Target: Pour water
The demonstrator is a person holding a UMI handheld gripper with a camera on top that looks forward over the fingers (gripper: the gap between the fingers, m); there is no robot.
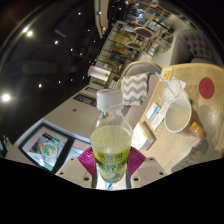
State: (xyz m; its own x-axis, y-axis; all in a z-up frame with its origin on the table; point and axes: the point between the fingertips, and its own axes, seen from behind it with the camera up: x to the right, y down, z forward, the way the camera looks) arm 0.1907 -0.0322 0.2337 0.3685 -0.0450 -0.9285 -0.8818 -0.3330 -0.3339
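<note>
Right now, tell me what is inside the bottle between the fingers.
The bottle, capped white, shows yellow-green liquid through its clear wall. Its base is hidden between the gripper pads, which press on it.

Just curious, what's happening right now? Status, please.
Gripper shut on water bottle, upright, cap on. White cup ahead on table. Nothing between.

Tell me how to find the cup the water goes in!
Look for the round wooden table beyond the hand-held gripper, which is shut on a clear bottle. The white cup stands on that table, open side up. It is the only plain white, round thing there.
</note>
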